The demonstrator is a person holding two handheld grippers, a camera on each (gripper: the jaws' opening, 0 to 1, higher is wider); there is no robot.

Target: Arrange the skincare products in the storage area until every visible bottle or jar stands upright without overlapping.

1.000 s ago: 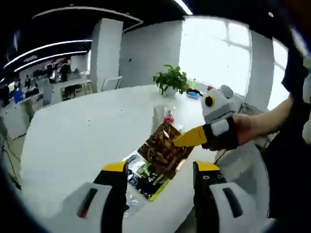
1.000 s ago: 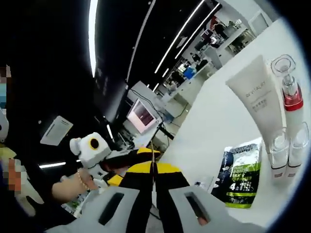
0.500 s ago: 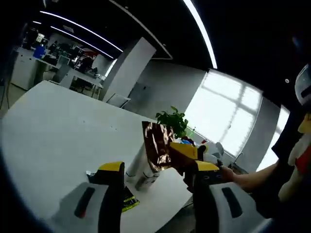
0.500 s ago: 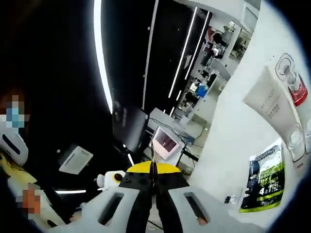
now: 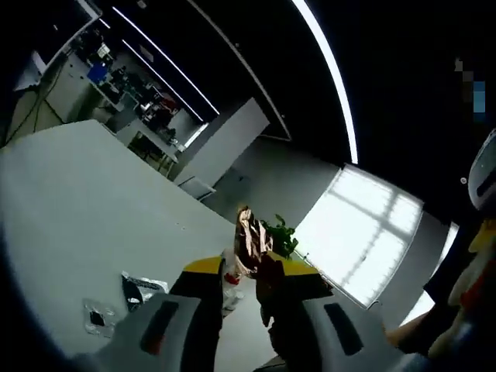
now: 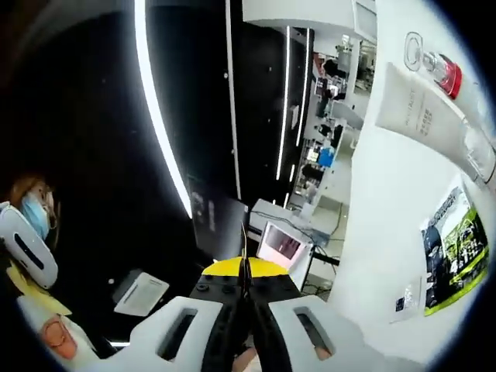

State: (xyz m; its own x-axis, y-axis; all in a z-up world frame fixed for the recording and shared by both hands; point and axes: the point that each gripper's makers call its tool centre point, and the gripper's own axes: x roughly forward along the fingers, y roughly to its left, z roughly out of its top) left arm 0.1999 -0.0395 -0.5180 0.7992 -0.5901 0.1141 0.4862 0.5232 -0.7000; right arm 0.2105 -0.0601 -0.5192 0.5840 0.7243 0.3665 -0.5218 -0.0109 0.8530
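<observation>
Over a white table (image 5: 70, 201) in a dim office, right gripper (image 6: 244, 283) clamped on a thin brown foil sachet (image 5: 249, 240) raised between the left gripper's (image 5: 244, 280) parted jaws, apparently mid-handover; next, closing the left on it, with bottles (image 6: 434, 66) and tube (image 6: 422, 116) lying far right.

Beyond the left tongs a potted green plant (image 5: 277, 235) stands at the far edge of the white desk (image 5: 70, 201), before a bright window (image 5: 370, 244). Above the right tongs sits a lit monitor (image 6: 283, 243), with ceiling light strips (image 6: 151, 108) overhead.
</observation>
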